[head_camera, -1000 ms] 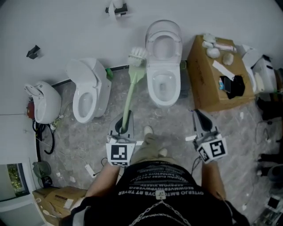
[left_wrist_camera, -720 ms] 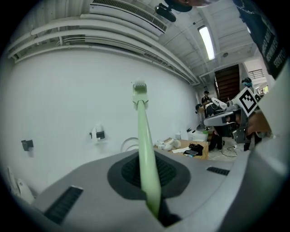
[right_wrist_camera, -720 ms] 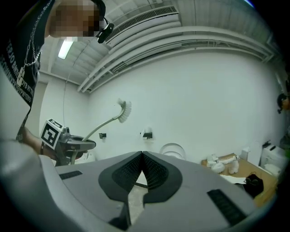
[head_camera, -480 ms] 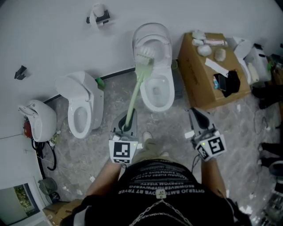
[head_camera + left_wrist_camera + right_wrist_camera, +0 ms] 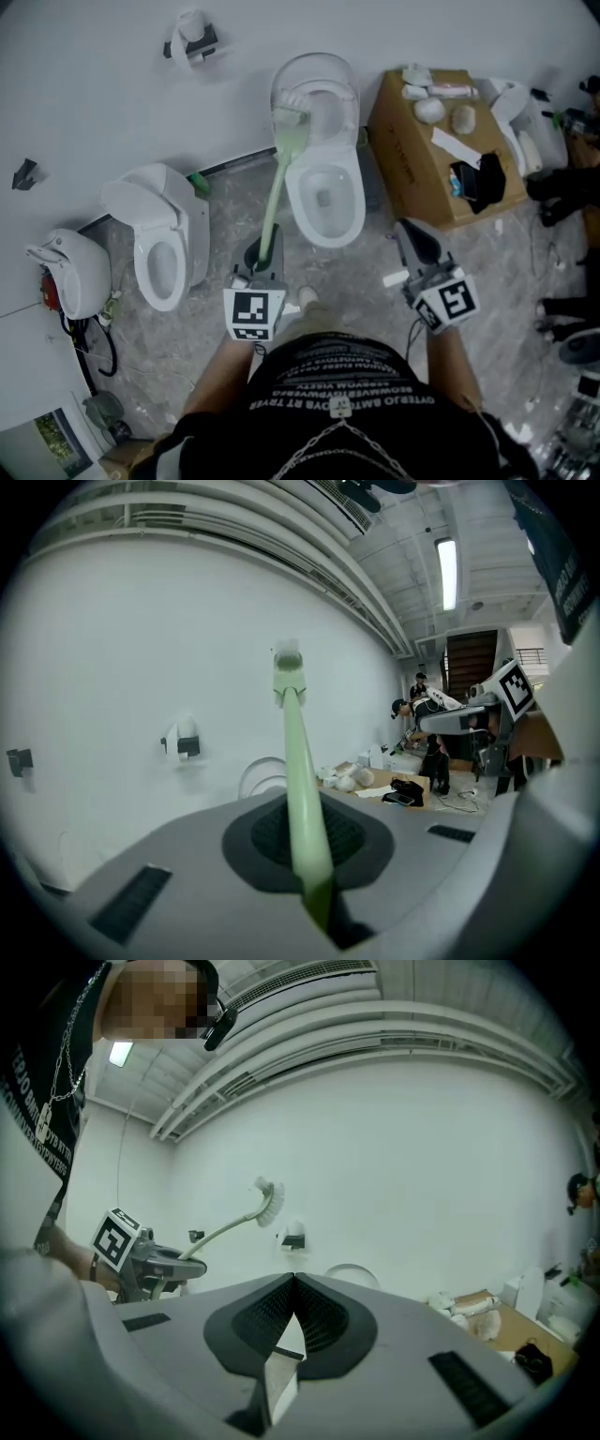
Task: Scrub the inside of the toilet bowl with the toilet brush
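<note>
Left tongs (image 5: 263, 259) pinch the toilet brush (image 5: 279, 178) handle, bristles ahead near the toilet bowl (image 5: 294, 202); right tongs (image 5: 403, 227) pressed together.

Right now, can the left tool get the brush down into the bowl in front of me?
Probably yes. The left tool grips the brush, whose head is up near the raised lid; the bowl below is open, with nothing between.

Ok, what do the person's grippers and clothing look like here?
Both the left gripper and right gripper are grey, with dark ribbed insets at the jaws, each carrying a white cube with black square markers. The person wears a black top with pale lettering and a metal chain.
</note>
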{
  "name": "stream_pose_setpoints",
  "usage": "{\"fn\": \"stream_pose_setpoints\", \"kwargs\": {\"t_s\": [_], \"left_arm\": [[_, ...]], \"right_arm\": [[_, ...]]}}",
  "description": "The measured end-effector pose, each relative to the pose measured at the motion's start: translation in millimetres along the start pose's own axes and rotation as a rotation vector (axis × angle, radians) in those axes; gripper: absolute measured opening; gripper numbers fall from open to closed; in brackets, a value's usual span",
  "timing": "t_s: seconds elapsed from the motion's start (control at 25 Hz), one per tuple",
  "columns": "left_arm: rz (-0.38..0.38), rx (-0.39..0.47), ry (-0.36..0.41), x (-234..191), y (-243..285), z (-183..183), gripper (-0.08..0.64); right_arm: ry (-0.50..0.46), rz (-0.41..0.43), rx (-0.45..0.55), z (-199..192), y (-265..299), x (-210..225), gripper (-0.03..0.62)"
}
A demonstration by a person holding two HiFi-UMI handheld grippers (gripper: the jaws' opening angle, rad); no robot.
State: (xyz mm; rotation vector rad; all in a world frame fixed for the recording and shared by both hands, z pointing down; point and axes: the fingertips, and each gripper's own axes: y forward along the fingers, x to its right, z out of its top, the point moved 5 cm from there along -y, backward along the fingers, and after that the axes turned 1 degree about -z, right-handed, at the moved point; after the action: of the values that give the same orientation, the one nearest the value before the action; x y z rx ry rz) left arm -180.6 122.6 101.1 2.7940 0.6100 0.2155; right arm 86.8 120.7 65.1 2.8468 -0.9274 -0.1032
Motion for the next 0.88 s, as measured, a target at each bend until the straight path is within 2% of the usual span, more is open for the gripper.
{"fn": "stream_pose_setpoints", "kwargs": {"t_s": [0.24, 0.6, 0.88], "left_arm": [[-0.04, -0.019, -0.004, -16.4, 28.7, -2.1, 0.002], [-0.095, -0.049, -0.002, -34.4, 63.9, -6.6, 0.002], [-0.114, -0.11, -0.052, -23.3, 85.3, -22.1, 0.002]], "right_arm": [[-0.053, 0.008, -0.016, 11.3, 34.6, -0.2, 0.003], [-0.038, -0.033, -0.029, 12.1, 58.9, 15.7, 0.003], [-0.008, -0.064, -0.02, 3.3, 51.5, 38.6, 0.003]]}}
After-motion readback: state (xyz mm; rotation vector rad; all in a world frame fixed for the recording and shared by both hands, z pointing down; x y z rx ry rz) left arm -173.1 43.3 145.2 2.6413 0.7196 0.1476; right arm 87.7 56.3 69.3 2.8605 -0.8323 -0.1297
